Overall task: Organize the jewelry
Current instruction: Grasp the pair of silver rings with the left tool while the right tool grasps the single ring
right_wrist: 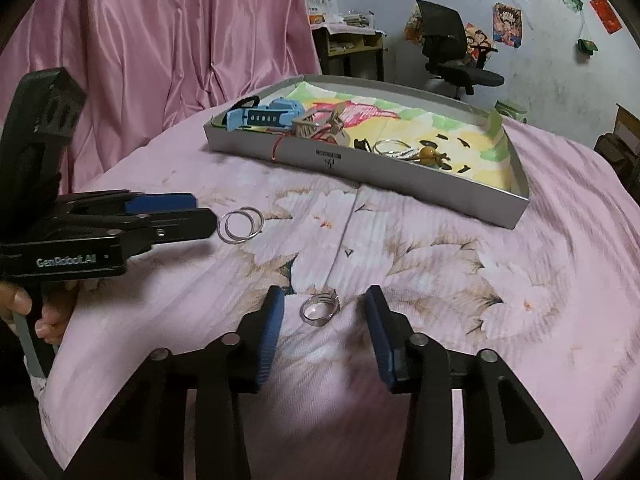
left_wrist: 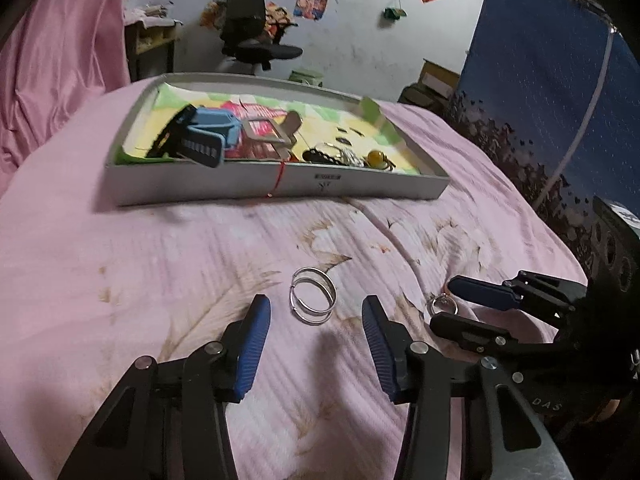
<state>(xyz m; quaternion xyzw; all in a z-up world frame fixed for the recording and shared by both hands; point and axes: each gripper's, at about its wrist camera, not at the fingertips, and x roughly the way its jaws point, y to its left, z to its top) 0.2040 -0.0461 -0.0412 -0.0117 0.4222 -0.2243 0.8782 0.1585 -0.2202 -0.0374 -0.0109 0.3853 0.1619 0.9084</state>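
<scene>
I hold my left gripper (left_wrist: 316, 312) low over the pink flowered bed cover (left_wrist: 160, 272), its blue pads half apart, with the pair of thin silver hoop earrings (left_wrist: 313, 295) lying flat just ahead of the tips and not yet touched. My right gripper (right_wrist: 324, 306) is the same: half apart, the small silver ring with a claw setting (right_wrist: 320, 307) on the cover between the tips, the pads not pressing it.

The risk I see is the soft cover. If I push down, the fabric sinks and the pads can pinch cloth together with the metal, or slide over it. The two hoops overlap, so I may catch only one. The ring is small and smooth; a squeeze off its centre can flick it away into a fold. Both pieces must still go to the shallow grey cardboard tray (left_wrist: 360, 184) further back, where other jewelry already lies, so a weak hold could drop them on the way.
</scene>
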